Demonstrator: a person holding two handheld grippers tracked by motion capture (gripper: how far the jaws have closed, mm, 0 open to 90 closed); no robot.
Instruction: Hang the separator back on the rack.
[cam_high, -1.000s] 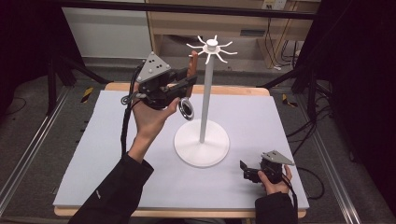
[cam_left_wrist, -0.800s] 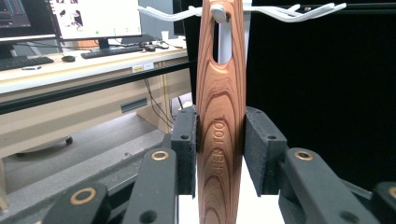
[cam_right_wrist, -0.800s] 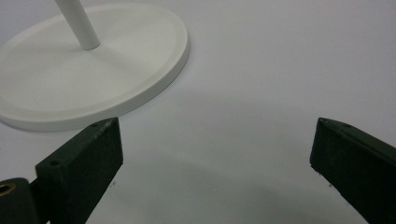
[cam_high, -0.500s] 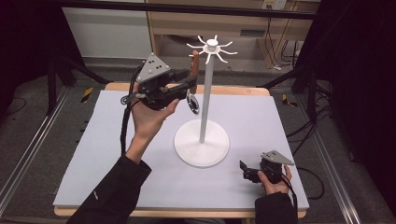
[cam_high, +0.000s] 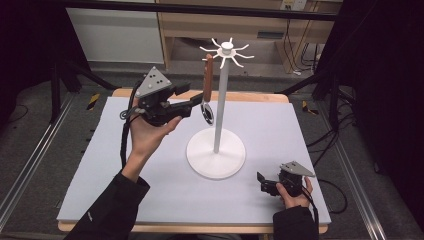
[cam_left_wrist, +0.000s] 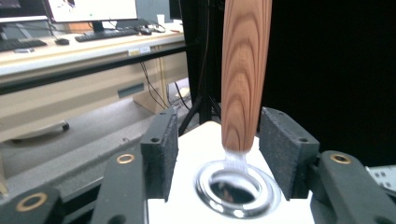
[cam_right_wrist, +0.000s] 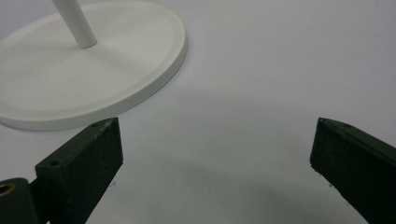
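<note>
Between the left gripper's (cam_left_wrist: 217, 154) just-opened jaws hangs a wood-handled, steel-ringed utensil (cam_left_wrist: 243, 79), unclamped.

Lab: monitors (cam_left_wrist: 93, 9), keyboard (cam_left_wrist: 100, 35) on long bench (cam_left_wrist: 70, 56); black curtains (cam_high: 385, 75), metal frame rails (cam_high: 30, 160).

The hanging utensil's long wooden handle (cam_left_wrist: 243, 70) is reddish-brown with dark grain stripes — its round metal end (cam_left_wrist: 237, 189) mirror-silver; the tall branched hanging stand (cam_high: 216, 159) at 3 o'clock — plain white.

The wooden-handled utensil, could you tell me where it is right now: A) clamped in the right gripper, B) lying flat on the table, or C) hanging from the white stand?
C: the wooden-handled utensil hangs from an arm of the white stand, with the left gripper open around it.
</note>
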